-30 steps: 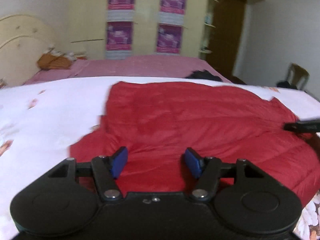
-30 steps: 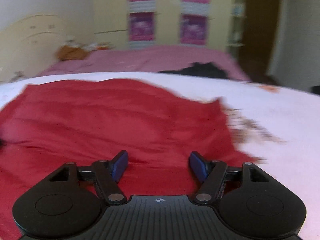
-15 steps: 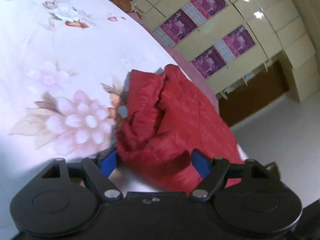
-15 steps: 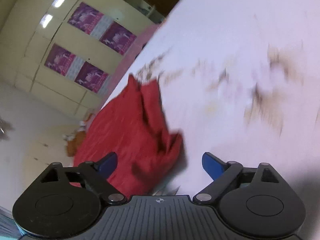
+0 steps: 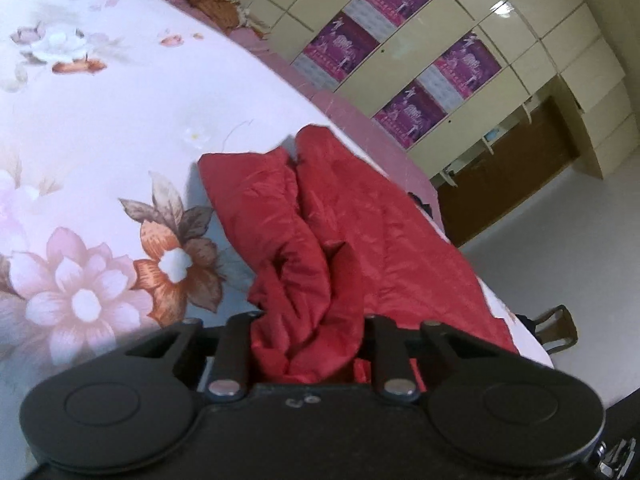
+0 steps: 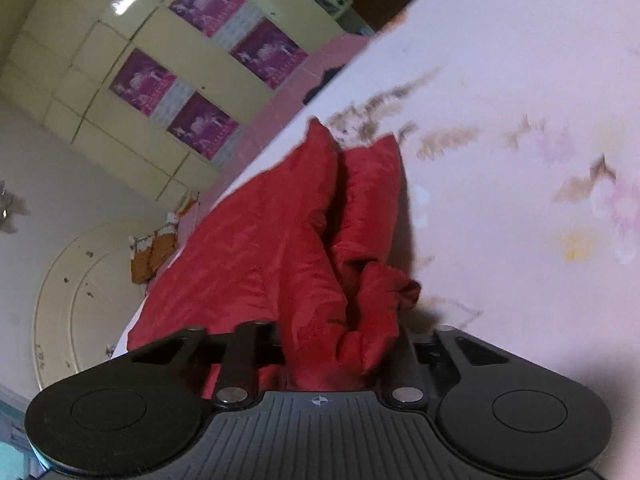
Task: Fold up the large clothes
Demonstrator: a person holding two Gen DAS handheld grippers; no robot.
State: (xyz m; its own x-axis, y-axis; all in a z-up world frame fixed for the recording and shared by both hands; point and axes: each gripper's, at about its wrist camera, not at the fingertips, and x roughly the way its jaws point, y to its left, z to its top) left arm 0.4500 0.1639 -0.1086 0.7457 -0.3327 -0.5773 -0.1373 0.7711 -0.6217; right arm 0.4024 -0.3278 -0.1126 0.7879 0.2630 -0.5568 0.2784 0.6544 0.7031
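A large red padded garment [image 5: 360, 220] lies on a bed with a white floral sheet [image 5: 100, 120]. My left gripper [image 5: 308, 340] is shut on a bunched fold at the garment's left edge; red cloth fills the space between the jaws and hides the blue pads. In the right wrist view the same garment [image 6: 280, 248] runs away from me, and my right gripper [image 6: 336, 352] is shut on a bunched fold at its right edge. The sheet [image 6: 520, 120] lies to the right of it.
A cream wardrobe with purple posters [image 5: 400, 64] stands behind the bed. A second bed with a pink cover [image 5: 332, 104] lies beyond. A brown door [image 5: 520, 168] is at the right. A rounded cream headboard [image 6: 80, 300] shows at the left in the right wrist view.
Both grippers have closed onto the garment's edges: half a second ago the jaws stood open with blue pads showing. A second ago both were level above the spread garment; now both are tilted.
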